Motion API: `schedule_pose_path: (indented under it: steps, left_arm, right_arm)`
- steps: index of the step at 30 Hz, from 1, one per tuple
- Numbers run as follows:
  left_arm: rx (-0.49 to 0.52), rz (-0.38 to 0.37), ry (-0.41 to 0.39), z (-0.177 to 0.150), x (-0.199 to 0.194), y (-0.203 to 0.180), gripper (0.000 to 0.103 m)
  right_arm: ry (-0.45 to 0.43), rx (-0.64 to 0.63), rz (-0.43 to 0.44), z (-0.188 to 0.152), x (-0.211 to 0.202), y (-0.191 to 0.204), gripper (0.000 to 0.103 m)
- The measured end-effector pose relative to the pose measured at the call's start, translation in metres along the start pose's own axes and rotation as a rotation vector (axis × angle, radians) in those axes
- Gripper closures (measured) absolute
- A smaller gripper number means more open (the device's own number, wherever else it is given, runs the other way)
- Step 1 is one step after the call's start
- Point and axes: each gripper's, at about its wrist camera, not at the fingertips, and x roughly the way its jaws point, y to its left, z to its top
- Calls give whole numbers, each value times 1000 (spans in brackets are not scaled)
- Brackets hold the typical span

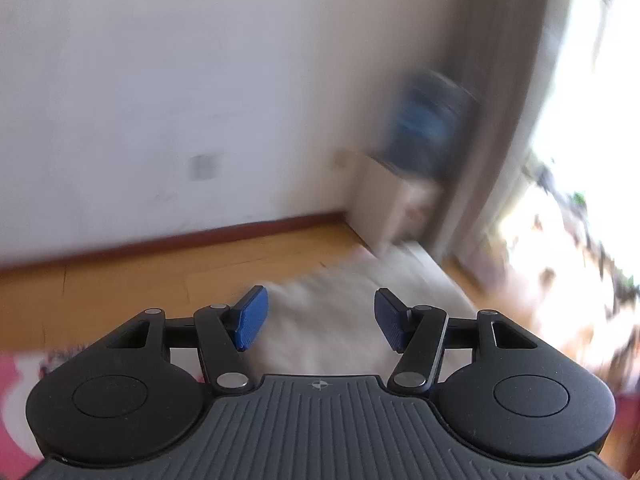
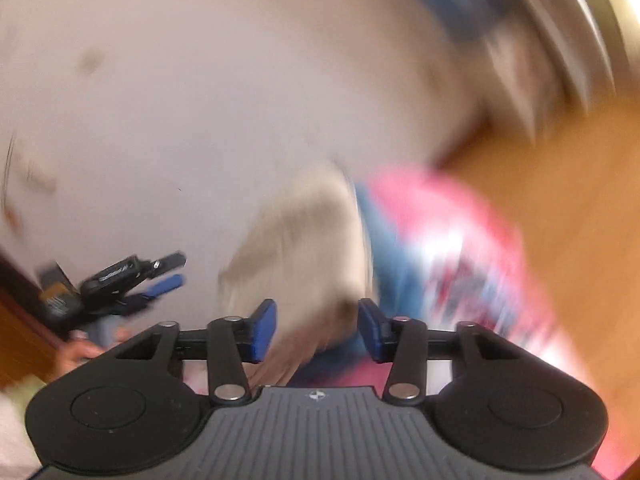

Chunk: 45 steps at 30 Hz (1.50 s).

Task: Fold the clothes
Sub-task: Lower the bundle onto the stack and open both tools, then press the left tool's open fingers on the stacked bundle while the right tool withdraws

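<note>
A beige garment point(image 1: 360, 276) lies bunched on a pale surface ahead of my left gripper point(image 1: 320, 300), which is open with nothing between its blue pads point(image 1: 250, 318). In the right wrist view, which is heavily blurred, the beige garment point(image 2: 304, 232) sits in front of my right gripper point(image 2: 317, 312). Its pads point(image 2: 264, 332) stand apart on either side of the cloth and do not pinch it. The left gripper point(image 2: 181, 269) also shows at the left of that view, open, with a hand point(image 2: 80, 352) on its grip.
A pink patterned mat point(image 2: 440, 216) with a blue patch point(image 2: 392, 248) lies to the right of the garment, on a wooden floor point(image 1: 120, 280). A white wall point(image 1: 160, 80), a small beige cabinet point(image 1: 384, 200), a curtain point(image 1: 500, 120) and a bright window point(image 1: 592, 160) stand beyond.
</note>
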Motion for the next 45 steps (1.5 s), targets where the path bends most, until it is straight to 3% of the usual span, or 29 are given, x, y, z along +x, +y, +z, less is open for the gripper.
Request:
schedule_pose_path:
  steps: [1, 4, 8, 9, 13, 16, 19, 21, 24, 26, 27, 29, 31, 33, 38, 41, 44, 45]
  left_arm:
    - [34, -9, 20, -11, 2, -13, 44]
    - [129, -26, 77, -44, 7, -48, 44]
    - [127, 62, 89, -82, 20, -63, 45]
    - [109, 76, 83, -87, 22, -64, 45]
    - [40, 104, 51, -94, 25, -61, 44]
    - [19, 124, 23, -101, 23, -60, 44]
    - [-23, 122, 13, -99, 26, -54, 44]
    - [-39, 115, 11, -99, 27, -53, 44]
    - [-29, 121, -3, -105, 26, -55, 44]
    - [-28, 126, -6, -106, 25, -56, 44]
    - [-28, 130, -6, -105, 26, -55, 44]
    - [-37, 142, -13, -103, 27, -52, 44]
    - [-52, 130, -12, -101, 26, -49, 44]
    - [-45, 118, -8, -102, 26, -49, 44]
    - [-38, 115, -1, -103, 26, -48, 44]
    - [-21, 123, 11, -101, 27, -50, 44]
    - [14, 132, 18, -98, 25, -55, 43]
    - [22, 135, 24, -97, 24, -56, 43]
  right_arm:
    - [-15, -106, -18, 5, -6, 10, 63]
    - [24, -343, -39, 18, 27, 52, 71]
    - [76, -500, -22, 73, 121, 144, 72]
    - [104, -527, -10, 69, 136, 160, 72]
    - [253, -586, 94, 65, 218, 185, 72]
    - [328, -617, 57, 53, 264, 197, 71]
    - [372, -623, -19, 34, 272, 185, 71]
    - [371, -650, -30, 36, 260, 203, 71]
    - [348, -682, 73, 32, 263, 221, 70]
    - [385, -689, 150, 25, 277, 239, 71]
    - [409, -703, 157, 19, 292, 247, 71]
    - [455, -760, 84, 1, 324, 256, 72]
    - [467, -781, 34, -8, 346, 255, 72]
    - [440, -711, 50, 5, 338, 255, 72]
    - [251, -655, 72, 61, 243, 227, 71]
    - [253, -669, -22, 78, 220, 192, 71]
    - [367, -554, -205, 79, 255, 139, 70]
    - [369, -490, -198, 80, 261, 123, 70]
